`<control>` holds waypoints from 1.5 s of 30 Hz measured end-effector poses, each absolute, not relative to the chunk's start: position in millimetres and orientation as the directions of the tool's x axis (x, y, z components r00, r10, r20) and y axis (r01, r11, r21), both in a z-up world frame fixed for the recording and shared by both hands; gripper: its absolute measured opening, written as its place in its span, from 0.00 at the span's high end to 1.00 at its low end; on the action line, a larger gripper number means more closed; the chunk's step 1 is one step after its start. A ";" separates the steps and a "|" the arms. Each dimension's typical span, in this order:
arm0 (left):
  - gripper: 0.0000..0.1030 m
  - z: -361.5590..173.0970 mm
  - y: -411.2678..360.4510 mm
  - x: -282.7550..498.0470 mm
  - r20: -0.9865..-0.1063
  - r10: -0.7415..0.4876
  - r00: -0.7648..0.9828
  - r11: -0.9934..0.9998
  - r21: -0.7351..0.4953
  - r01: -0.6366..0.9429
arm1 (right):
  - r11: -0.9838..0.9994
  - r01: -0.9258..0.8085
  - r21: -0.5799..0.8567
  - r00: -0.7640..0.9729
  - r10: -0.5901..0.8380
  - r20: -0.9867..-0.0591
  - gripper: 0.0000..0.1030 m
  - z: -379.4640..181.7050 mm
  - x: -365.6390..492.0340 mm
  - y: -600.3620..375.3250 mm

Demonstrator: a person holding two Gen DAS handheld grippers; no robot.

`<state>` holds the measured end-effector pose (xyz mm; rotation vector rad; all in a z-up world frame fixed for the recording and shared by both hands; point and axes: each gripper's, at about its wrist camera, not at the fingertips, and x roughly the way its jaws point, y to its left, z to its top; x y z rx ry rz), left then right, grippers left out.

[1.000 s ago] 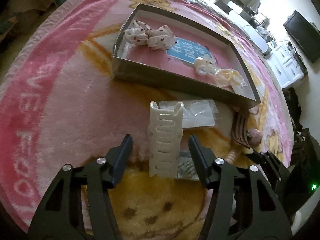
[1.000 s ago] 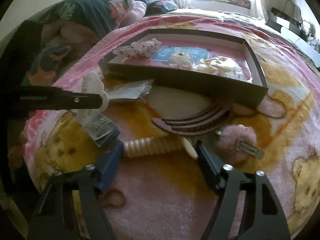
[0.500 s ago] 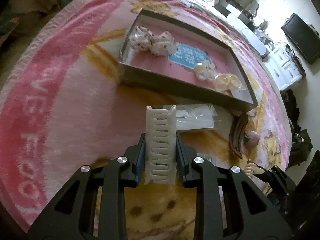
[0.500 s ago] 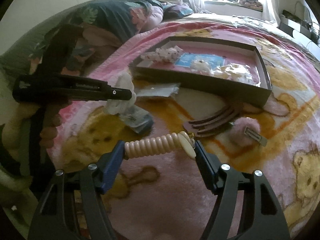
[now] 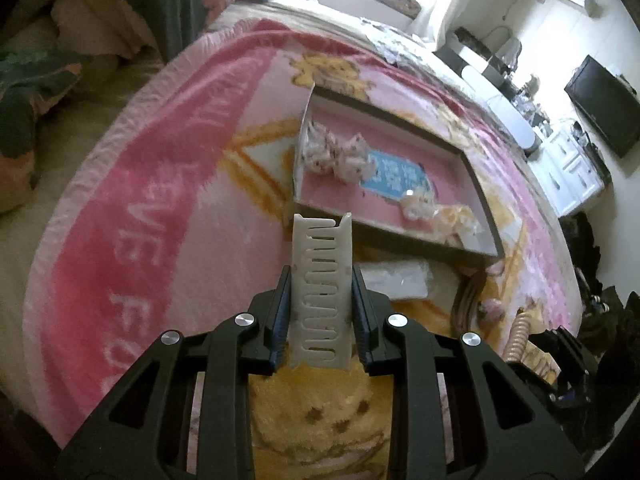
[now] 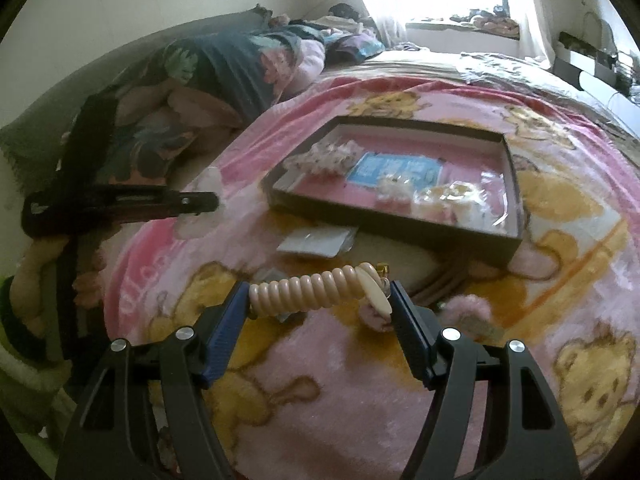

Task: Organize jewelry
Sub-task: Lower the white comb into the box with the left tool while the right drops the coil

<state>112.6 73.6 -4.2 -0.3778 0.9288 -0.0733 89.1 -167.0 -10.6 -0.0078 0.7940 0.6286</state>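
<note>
Carry both clips over the near wall of the tray [image 5: 478, 184] and lower them onto a bare pink spot, away from the bows, before letting go. Left gripper [image 5: 320, 316] squeezed tight on the white comb clip [image 5: 322, 280], held up just short of the tray. Right gripper [image 6: 320, 312] spread wide, pinching the ends of the beige spiral clip [image 6: 308, 290], also held up near the tray's front wall, above the bed blanket [image 6: 320, 400].

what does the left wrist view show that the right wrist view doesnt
Only the left wrist view shows the white comb clip face on, clamped in the left gripper, and a dark screen on the far wall. Only the right wrist view shows the person's hand and the right gripper closed on the ribbed spiral clip. Both show the open box on the pink blanket.
</note>
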 end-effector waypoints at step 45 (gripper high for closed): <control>0.81 20.1 3.4 215.9 -0.759 -0.249 0.601 0.959 -0.280 0.044 | 0.939 -0.295 0.178 0.716 0.341 -0.609 0.33 22.5 186.2 -245.0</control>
